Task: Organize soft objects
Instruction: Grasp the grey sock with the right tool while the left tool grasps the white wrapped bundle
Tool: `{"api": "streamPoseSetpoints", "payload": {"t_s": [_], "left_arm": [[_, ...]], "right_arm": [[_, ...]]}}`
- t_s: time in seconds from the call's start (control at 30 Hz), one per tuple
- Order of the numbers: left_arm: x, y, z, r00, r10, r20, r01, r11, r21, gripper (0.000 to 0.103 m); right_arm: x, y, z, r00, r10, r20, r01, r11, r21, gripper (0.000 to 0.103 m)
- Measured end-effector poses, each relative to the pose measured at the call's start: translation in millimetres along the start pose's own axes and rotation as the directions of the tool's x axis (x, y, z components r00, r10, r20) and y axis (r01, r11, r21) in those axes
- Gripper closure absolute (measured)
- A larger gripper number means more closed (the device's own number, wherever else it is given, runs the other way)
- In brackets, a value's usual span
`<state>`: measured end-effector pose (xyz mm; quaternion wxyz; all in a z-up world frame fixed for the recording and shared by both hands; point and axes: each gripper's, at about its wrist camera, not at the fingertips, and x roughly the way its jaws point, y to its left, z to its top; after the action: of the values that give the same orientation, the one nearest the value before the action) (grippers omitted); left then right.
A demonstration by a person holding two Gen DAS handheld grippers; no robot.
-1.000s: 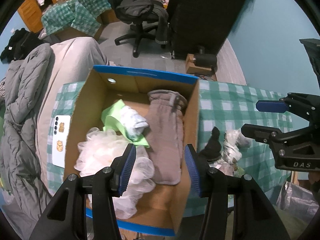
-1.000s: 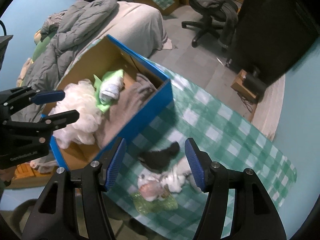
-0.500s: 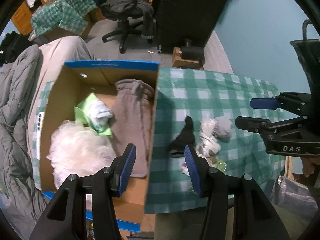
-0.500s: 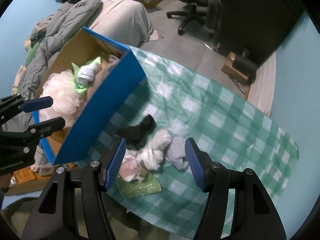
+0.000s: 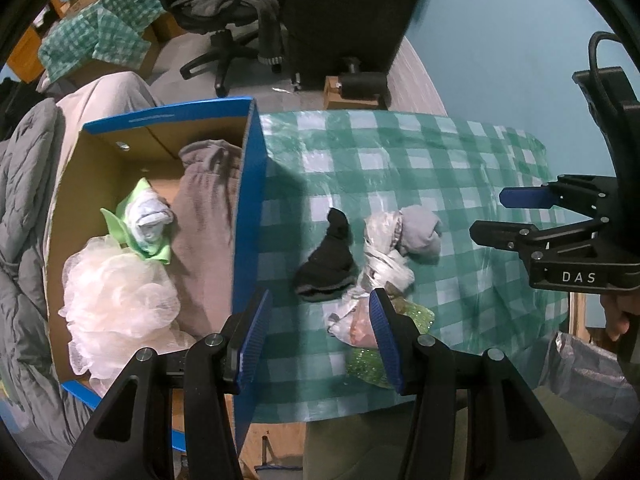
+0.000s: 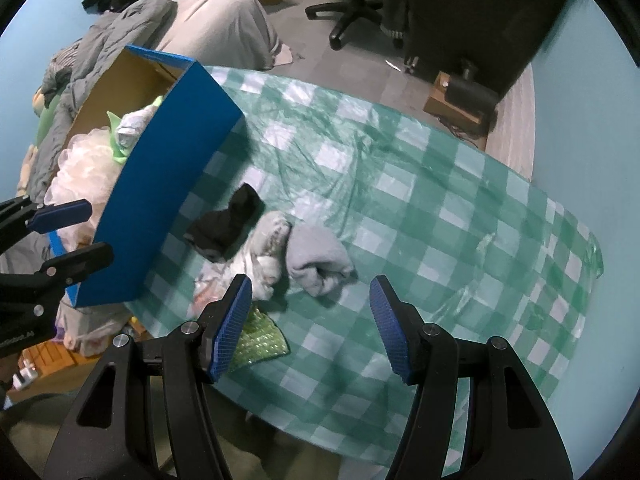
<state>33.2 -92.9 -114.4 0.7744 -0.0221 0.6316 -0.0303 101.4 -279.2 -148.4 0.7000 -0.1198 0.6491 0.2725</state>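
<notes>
A blue cardboard box [image 5: 248, 200] [image 6: 168, 184] on the table's left holds a white mesh pouf [image 5: 116, 300], a grey cloth [image 5: 204, 224] and a pale rolled sock on green cloth [image 5: 150, 224]. On the checked tablecloth [image 6: 440, 208] lie a black sock [image 5: 326, 260] [image 6: 226, 226], a white cloth bundle [image 5: 384, 256] [image 6: 268, 252], a grey rolled sock [image 5: 420, 232] [image 6: 318, 264] and a green sparkly cloth [image 6: 258, 338]. My left gripper [image 5: 320, 332] is open above the pile's near edge. My right gripper [image 6: 310, 328] is open, just short of the grey sock.
A bed with a grey quilt [image 5: 24, 208] lies left of the box. An office chair [image 5: 228, 12] and a dark cabinet [image 5: 348, 12] stand beyond the table. A small box [image 6: 460, 100] sits on the floor by the teal wall.
Both grippers have moved right, away from over the box and toward the pile on the tablecloth. Both stay open and empty.
</notes>
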Motion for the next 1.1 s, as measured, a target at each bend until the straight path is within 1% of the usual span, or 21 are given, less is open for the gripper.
{"api": "streamPoseSetpoints", "payload": {"t_s": [0.07, 0.13, 0.27, 0.5, 0.57, 0.6, 0.73, 0.87, 0.93, 1.1], "left_arm": [[4, -6, -1, 1.0, -0.004, -0.004, 0.004, 1.0, 0.012, 0.05], [7, -11, -2, 1.0, -0.009, -0.007, 0.009, 1.0, 0.025, 0.045], [20, -25, -5, 1.0, -0.025, -0.014, 0.026, 0.998, 0.063, 0.045], [50, -43, -6, 0.999, -0.026, -0.041, 0.031, 0.992, 0.124, 0.044], [56, -43, -5, 0.998, -0.026, -0.05, 0.032, 0.991, 0.127, 0.042], [60, -42, -4, 0.998, -0.033, -0.054, 0.039, 0.992, 0.122, 0.04], [72, -38, -1, 0.997, -0.038, -0.063, 0.045, 0.994, 0.101, 0.039], [79, -36, 3, 0.997, -0.04, -0.071, 0.048, 0.992, 0.117, 0.039], [83, -35, 5, 0.996, -0.044, -0.076, 0.053, 0.991, 0.123, 0.035], [92, -32, 9, 0.996, -0.039, -0.084, 0.05, 0.989, 0.136, 0.035]], "right_arm": [[2, -3, -3, 1.0, -0.001, -0.005, 0.001, 1.0, 0.003, 0.041], [5, -7, -6, 1.0, -0.001, -0.009, 0.001, 1.0, 0.007, 0.041], [14, -12, -11, 1.0, 0.007, -0.019, -0.007, 1.0, 0.007, 0.041], [33, -14, -13, 0.999, 0.023, -0.04, -0.023, 1.0, -0.019, 0.041], [38, -14, -12, 0.999, 0.028, -0.043, -0.029, 0.999, -0.027, 0.041], [39, -13, -12, 0.999, 0.03, -0.044, -0.031, 0.999, -0.03, 0.041], [49, -12, -7, 0.998, 0.039, -0.043, -0.042, 0.998, -0.052, 0.04], [59, -9, -2, 0.998, 0.054, -0.043, -0.057, 0.996, -0.074, 0.038], [66, -9, 1, 0.997, 0.059, -0.048, -0.063, 0.995, -0.082, 0.038], [81, -7, 7, 0.996, 0.069, -0.058, -0.075, 0.992, -0.097, 0.038]]}}
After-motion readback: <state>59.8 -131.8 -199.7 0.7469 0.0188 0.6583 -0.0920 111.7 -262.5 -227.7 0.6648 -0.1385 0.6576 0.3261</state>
